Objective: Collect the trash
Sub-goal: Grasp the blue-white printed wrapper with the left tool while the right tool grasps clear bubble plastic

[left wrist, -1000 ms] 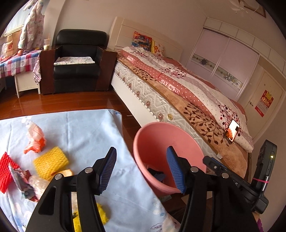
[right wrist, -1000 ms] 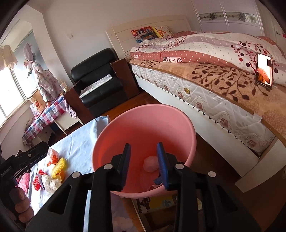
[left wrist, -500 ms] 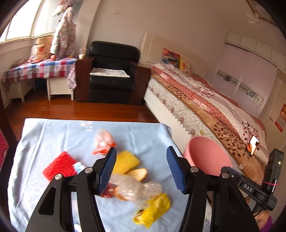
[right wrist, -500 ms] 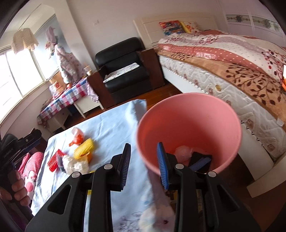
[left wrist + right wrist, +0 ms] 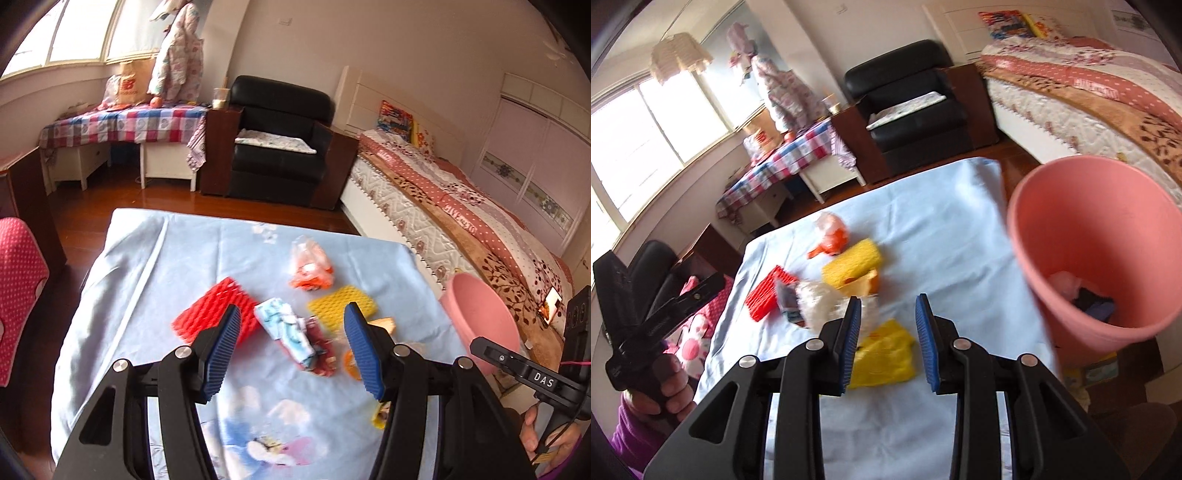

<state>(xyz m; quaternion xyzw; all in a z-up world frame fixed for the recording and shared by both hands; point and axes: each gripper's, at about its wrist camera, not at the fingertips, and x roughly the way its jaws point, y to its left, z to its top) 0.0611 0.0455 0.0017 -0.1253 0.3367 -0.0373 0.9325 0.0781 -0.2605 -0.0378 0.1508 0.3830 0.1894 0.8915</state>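
Observation:
Trash lies on a table under a light blue cloth [image 5: 155, 280]: a red foam net [image 5: 214, 314], a blue and white wrapper [image 5: 286, 326], an orange plastic bag [image 5: 310, 266] and a yellow foam net [image 5: 341, 304]. My left gripper [image 5: 291, 349] hangs open above the wrapper, holding nothing. My right gripper [image 5: 888, 339] is open and empty, with a narrower gap, over a yellow plastic bag [image 5: 882, 354]. Beside it lies crumpled clear plastic [image 5: 823, 306]. The pink bin [image 5: 1097, 258] stands off the table's right edge with some trash inside.
A bed [image 5: 461, 221] runs along the right behind the bin. A black armchair [image 5: 280, 147] and a checked side table [image 5: 122, 125] stand beyond the table. A red dotted chair [image 5: 18, 280] is at the left edge. A hand [image 5: 665, 387] holds the left gripper.
Both grippers have swung left, away from the pink bin and over the trash on the blue cloth. The jaws of both have kept their gaps.

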